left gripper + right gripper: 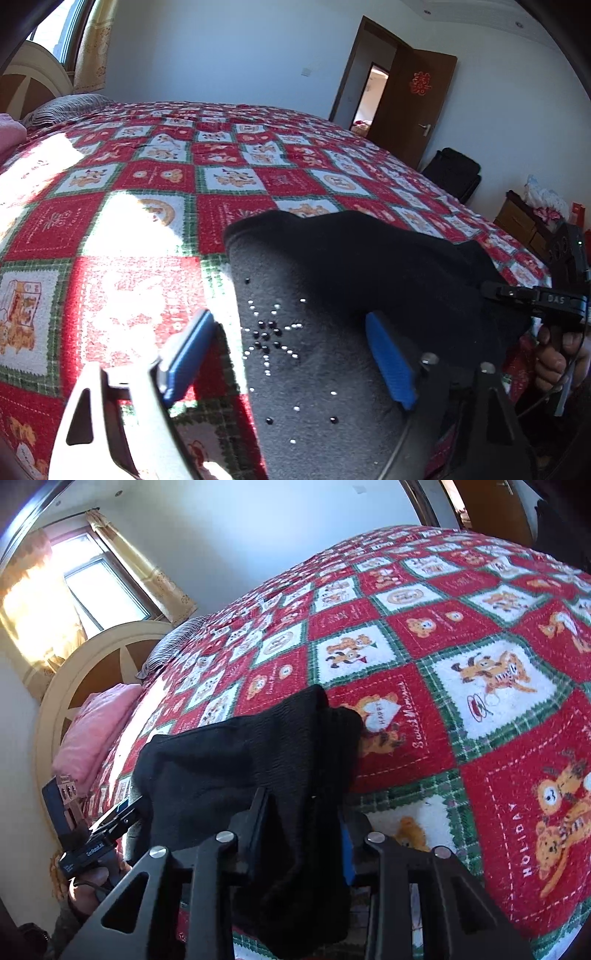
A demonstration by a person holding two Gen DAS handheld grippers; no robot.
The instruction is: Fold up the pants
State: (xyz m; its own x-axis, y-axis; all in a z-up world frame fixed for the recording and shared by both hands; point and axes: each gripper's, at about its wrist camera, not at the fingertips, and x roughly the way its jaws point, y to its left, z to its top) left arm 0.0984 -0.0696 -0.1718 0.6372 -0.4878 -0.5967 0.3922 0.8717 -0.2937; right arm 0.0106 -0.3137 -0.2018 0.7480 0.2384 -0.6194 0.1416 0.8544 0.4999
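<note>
We see the black pants (369, 280) lying bunched near the edge of the bed, on a red, white and green patchwork bedspread (155, 177) printed with cartoon animals. One panel of the pants faces up and looks grey in the sun; it carries a starburst of small rhinestones (271, 338). Beyond that panel the cloth rises in a dark fold.

Our left tool (291, 354) hangs over the rhinestone panel with its blue pads (389, 360) standing well apart. One pad is over the bedspread beside the pants' edge, the other over the cloth. We cannot see either pad pressing on the fabric, so nothing is gripped there.

From the right wrist view, our right tool (299, 845) stands narrow, with a thick fold of the pants (258, 760) draped down between its fingers; the cloth hides one pad and leaves only a sliver of blue (347, 853) on the other, which presses against the fold. The fabric hangs over the black linkage, so the tool holds the pants.

Each view catches the other tool at its margin, with a hand (557, 360) wrapped around the handle.

Farther off lie a pink pillow (92, 731) and a striped one (70, 107) by the rounded headboard (96, 657). A sunlit window with yellow curtains (147, 572) sits behind, and a brown door (417, 99) stands open.
</note>
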